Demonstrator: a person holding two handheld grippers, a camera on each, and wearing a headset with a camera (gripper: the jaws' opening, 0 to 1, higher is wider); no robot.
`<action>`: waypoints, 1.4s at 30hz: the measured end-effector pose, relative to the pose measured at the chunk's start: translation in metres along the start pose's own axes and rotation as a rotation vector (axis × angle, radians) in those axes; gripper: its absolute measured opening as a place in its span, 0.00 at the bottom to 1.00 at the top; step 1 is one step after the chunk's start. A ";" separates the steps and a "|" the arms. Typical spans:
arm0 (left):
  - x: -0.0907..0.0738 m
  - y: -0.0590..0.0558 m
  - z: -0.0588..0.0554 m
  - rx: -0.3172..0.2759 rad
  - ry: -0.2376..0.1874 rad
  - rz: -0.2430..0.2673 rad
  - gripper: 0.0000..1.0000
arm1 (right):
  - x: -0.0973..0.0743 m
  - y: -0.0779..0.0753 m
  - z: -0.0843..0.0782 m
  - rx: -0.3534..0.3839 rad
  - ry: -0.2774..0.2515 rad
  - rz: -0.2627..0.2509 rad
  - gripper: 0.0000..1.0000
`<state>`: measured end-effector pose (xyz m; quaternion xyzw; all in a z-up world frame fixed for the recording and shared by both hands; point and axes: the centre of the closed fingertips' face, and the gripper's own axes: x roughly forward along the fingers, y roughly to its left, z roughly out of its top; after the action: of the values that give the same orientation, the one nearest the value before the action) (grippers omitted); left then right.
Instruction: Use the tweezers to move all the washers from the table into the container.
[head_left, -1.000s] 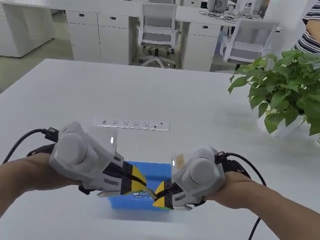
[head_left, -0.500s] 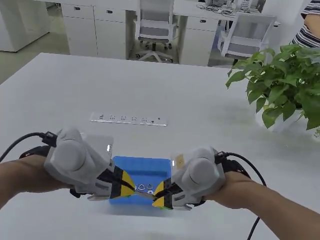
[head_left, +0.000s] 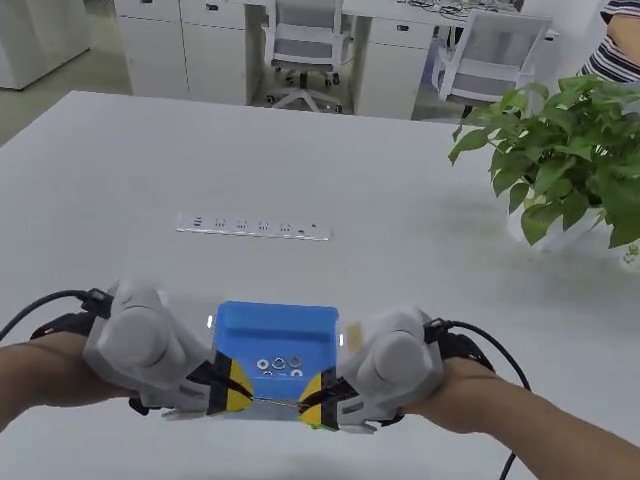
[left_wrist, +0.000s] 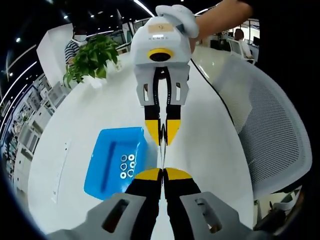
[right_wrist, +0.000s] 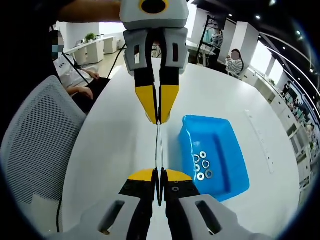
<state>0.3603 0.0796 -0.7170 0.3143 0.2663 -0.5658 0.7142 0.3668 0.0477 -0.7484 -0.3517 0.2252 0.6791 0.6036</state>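
Observation:
A blue container (head_left: 277, 325) sits on the white table (head_left: 400, 240) with several washers (head_left: 279, 366) in it. Just in front of its near edge, my left gripper (head_left: 238, 393) and right gripper (head_left: 312, 400) point at each other. Thin metal tweezers (head_left: 275, 402) run between them, and each gripper is shut on one end. In the left gripper view my left gripper (left_wrist: 162, 173) pinches the tweezers (left_wrist: 162, 156), the right gripper (left_wrist: 163, 140) faces it, and the container (left_wrist: 107, 162) lies to the left. In the right gripper view the right gripper (right_wrist: 159, 175) meets the left gripper (right_wrist: 158, 120) along the tweezers (right_wrist: 158, 147), with the container (right_wrist: 225, 150) and washers (right_wrist: 202, 166) to the right.
A white power strip (head_left: 250, 226) lies beyond the container. A potted plant (head_left: 560, 140) stands at the table's right side. Office chairs (head_left: 305, 45) and white cabinets stand behind the table. A grey mesh chair (left_wrist: 265, 135) is close to the table's near edge.
Both grippers have drawn back from over the container to just in front of its near edge, with the tweezers still between them. The head camera has tilted downward.

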 end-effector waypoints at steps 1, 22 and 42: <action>0.001 -0.001 -0.001 -0.004 0.002 -0.001 0.05 | 0.002 0.001 -0.001 -0.002 0.001 -0.001 0.07; 0.031 -0.012 -0.040 -0.029 0.080 -0.028 0.05 | 0.034 0.011 -0.021 0.004 0.023 0.012 0.08; 0.046 -0.019 -0.061 -0.066 0.115 -0.068 0.06 | 0.049 0.016 -0.029 0.014 0.038 0.050 0.10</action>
<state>0.3503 0.0928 -0.7934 0.3136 0.3359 -0.5617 0.6879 0.3555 0.0566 -0.8061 -0.3546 0.2502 0.6854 0.5847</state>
